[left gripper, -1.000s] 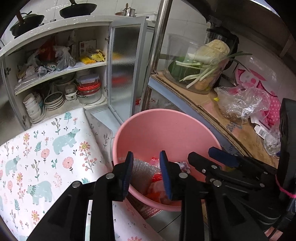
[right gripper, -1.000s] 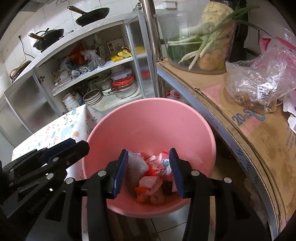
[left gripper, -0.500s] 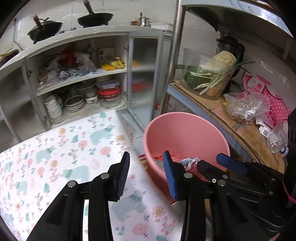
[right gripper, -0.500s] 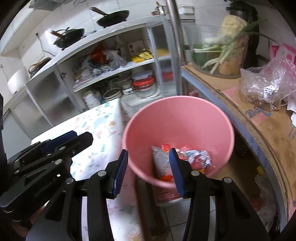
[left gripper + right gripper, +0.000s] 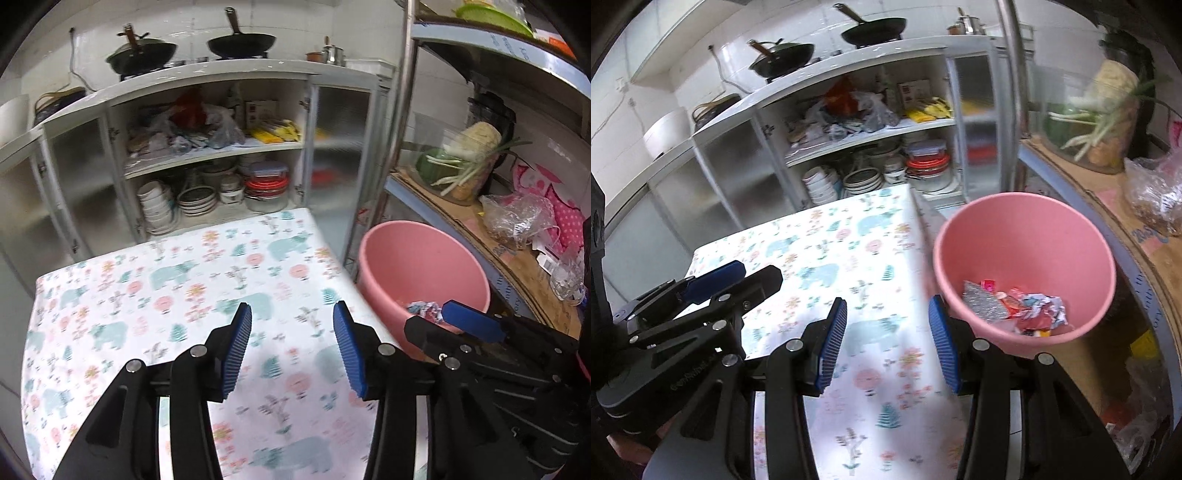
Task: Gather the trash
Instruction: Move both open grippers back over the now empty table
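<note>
A pink bucket (image 5: 1027, 221) stands on the floor to the right of the table. Crumpled wrappers and a silver packet (image 5: 1015, 308) lie in its bottom. The bucket also shows in the left wrist view (image 5: 417, 258). My left gripper (image 5: 293, 349) is open and empty above the table with the floral bear cloth (image 5: 166, 280). My right gripper (image 5: 888, 343) is open and empty above the table's right edge, just left of the bucket. Each gripper shows in the other's view, the right one (image 5: 476, 328) and the left one (image 5: 713, 280).
An open white cabinet (image 5: 221, 162) with bowls, containers and bags stands behind the table. A metal shelf rack (image 5: 480, 236) at the right holds cardboard, a vegetable container (image 5: 465, 162) and plastic bags. Pans sit on the cabinet top.
Both grippers have pulled back and up from over the bucket to above the table. The bucket now lies to their right. Both stay open and empty.
</note>
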Demonstrator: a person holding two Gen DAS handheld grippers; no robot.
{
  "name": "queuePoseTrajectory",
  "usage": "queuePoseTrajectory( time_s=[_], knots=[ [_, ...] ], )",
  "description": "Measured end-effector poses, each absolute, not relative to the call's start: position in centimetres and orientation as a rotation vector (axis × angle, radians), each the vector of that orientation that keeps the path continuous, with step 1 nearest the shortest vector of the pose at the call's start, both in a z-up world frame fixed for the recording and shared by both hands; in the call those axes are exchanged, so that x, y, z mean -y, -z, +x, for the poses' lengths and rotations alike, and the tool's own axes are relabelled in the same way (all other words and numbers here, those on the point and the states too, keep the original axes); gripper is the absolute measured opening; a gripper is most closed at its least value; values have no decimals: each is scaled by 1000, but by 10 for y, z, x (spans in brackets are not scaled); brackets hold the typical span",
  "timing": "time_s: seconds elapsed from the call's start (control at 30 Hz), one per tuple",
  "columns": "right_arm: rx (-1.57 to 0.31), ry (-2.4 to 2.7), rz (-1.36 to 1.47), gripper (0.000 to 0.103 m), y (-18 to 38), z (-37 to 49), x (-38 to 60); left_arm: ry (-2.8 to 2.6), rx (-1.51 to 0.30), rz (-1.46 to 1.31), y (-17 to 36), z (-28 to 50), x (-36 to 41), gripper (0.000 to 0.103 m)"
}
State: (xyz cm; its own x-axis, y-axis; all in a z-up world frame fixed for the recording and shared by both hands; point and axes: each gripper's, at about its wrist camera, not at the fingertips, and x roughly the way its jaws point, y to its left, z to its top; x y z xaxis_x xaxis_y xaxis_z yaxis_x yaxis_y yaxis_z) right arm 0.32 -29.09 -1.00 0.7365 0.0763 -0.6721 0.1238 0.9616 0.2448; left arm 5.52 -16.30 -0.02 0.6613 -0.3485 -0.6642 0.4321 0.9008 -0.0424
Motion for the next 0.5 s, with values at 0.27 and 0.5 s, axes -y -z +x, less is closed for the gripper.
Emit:
queuePoseTrajectory(
  time_s=[0.27,0.5],
  knots=[
    [-755,-55,246,47,8,17,246,344,-714,109,0,47,110,48],
    [-764,-103,219,49,9,21,217,271,-748,81,8,47,69,48]
  ],
)
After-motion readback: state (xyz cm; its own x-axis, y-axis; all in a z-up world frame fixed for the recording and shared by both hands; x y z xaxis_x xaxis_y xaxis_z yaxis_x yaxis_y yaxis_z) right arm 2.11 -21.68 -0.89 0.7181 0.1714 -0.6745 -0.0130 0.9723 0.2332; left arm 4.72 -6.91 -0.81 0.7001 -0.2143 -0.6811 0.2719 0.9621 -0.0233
